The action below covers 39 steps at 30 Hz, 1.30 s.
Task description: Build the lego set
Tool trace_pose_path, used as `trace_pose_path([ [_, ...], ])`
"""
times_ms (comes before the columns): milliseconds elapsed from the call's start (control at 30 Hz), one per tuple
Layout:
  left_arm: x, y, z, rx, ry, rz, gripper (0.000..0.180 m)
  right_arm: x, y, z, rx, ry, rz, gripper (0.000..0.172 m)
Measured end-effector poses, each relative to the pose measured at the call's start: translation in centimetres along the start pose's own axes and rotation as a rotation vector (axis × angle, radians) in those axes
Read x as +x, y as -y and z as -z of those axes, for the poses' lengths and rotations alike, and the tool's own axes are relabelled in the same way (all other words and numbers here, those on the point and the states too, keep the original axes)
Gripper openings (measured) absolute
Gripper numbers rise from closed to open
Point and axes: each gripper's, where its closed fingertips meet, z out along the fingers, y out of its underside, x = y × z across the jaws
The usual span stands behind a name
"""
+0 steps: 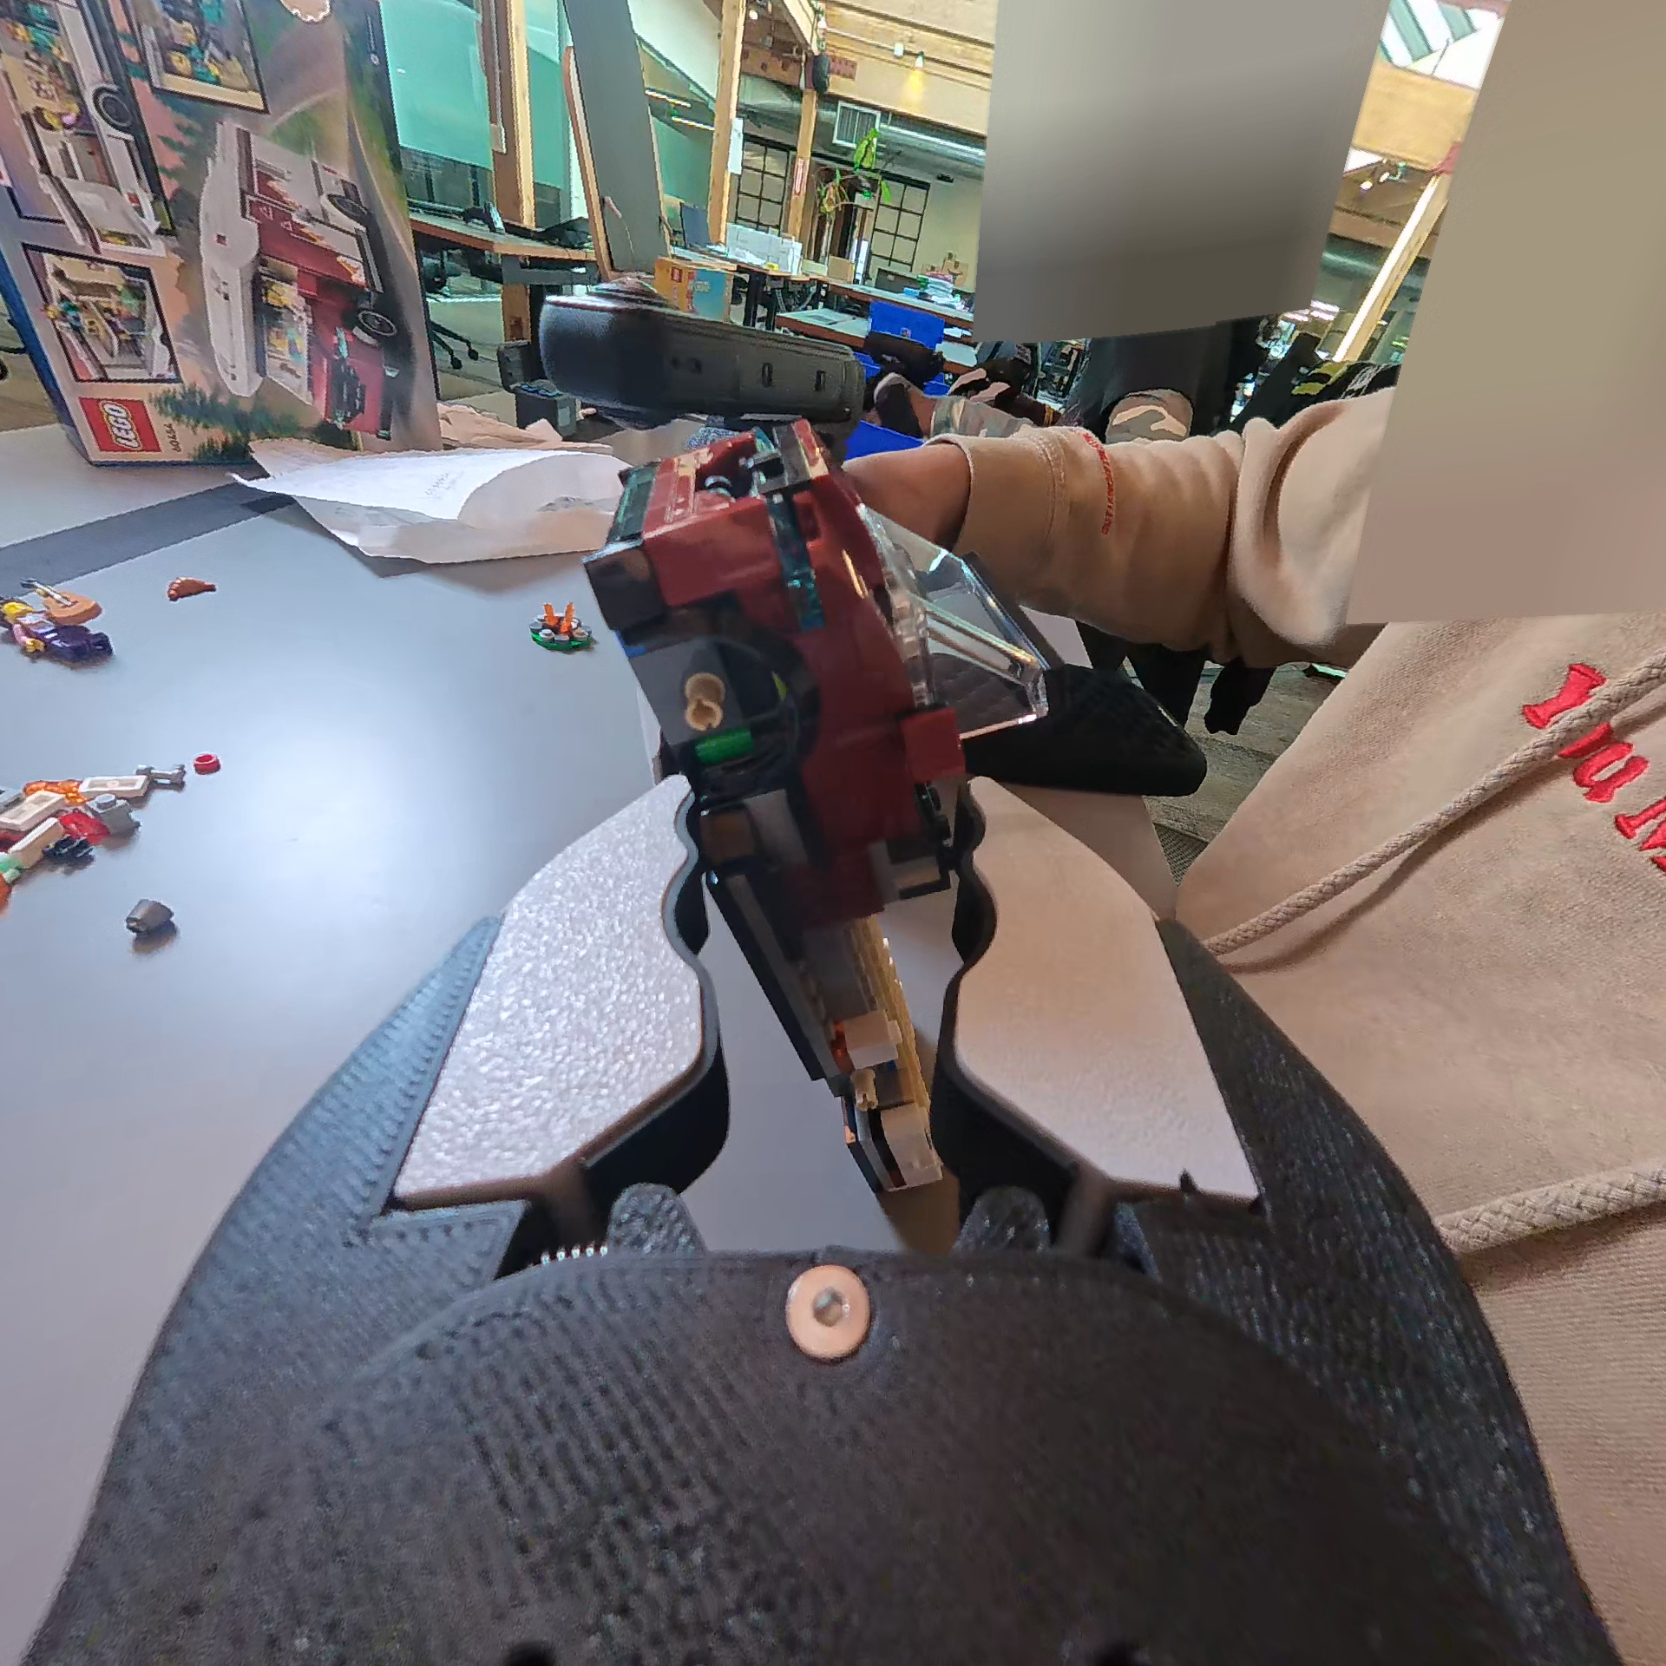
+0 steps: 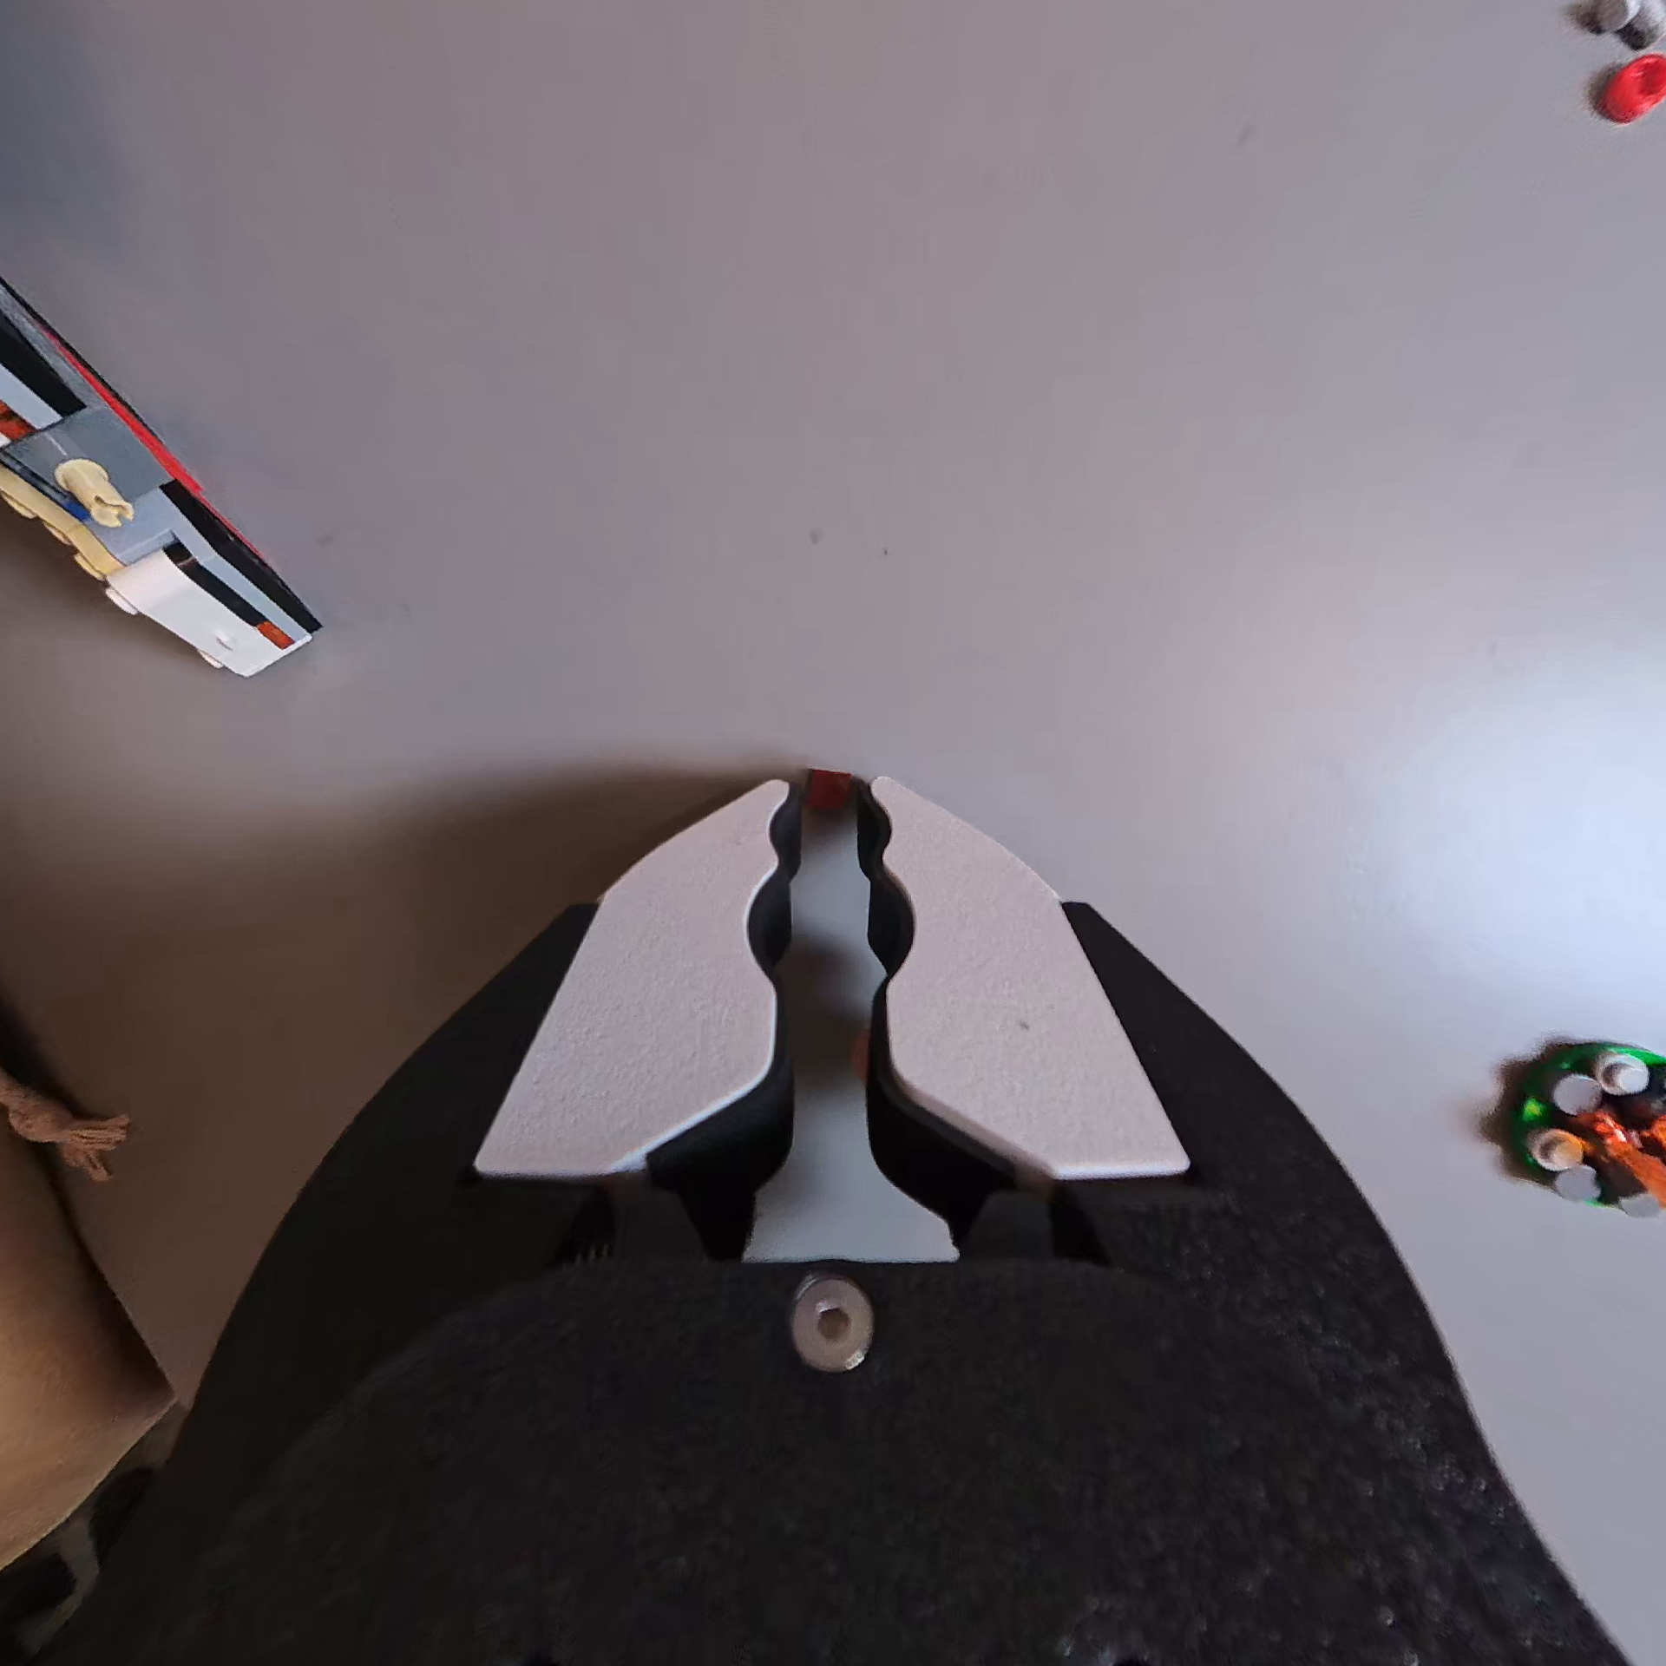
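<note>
Jaws clamp dark-red brick model, right gripper pinching small red piece

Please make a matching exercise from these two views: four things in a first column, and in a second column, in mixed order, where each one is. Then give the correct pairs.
Things:
1. dark red brick model
2. small red brick
3. green round plate with orange pieces
4. picture box

Places:
A. standing upright at the far end of the grey table
B. at the fingertips of the right hand-held gripper
C. clamped in the left hand-held gripper
D. lying on the table, touched by no gripper

Pairs: 1-C, 2-B, 3-D, 4-A
</note>
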Motion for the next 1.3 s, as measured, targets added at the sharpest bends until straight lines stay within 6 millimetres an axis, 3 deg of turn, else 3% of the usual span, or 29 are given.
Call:
trace_pose_path([
  [300,0.1,0.0,0.0,0.002,0.004,-0.008,0.052,0.1,0.1,-0.1,-0.013,-0.043,0.079,0.008],
  [433,0.0,0.0,0.1,0.009,0.001,-0.005,0.052,-0.5,2.1,0.3,0.226,0.006,0.108,0.008],
  [500,-0.1,0.1,0.2,0.018,-0.001,0.001,0.052,-3.1,5.3,3.1,0.526,0.166,0.118,0.008],
  [567,-0.2,0.1,0.2,0.027,-0.007,0.002,0.052,-6.0,8.1,7.4,0.803,0.320,0.133,0.008],
  [633,-0.1,0.1,0.2,0.034,-0.013,-0.001,0.052,-8.1,9.7,10.4,0.965,0.437,0.124,0.008],
  [667,0.0,0.2,0.1,0.036,-0.015,-0.007,0.052,-8.8,10.1,10.9,0.991,0.478,0.123,0.008],
  [833,0.2,0.2,0.1,0.041,-0.014,-0.028,0.052,-11.3,10.4,10.0,1.017,0.604,0.114,0.008],
  [1300,0.4,0.4,-0.3,0.043,-0.002,-0.036,0.053,-12.1,10.7,9.9,1.046,0.650,0.097,0.008],
])
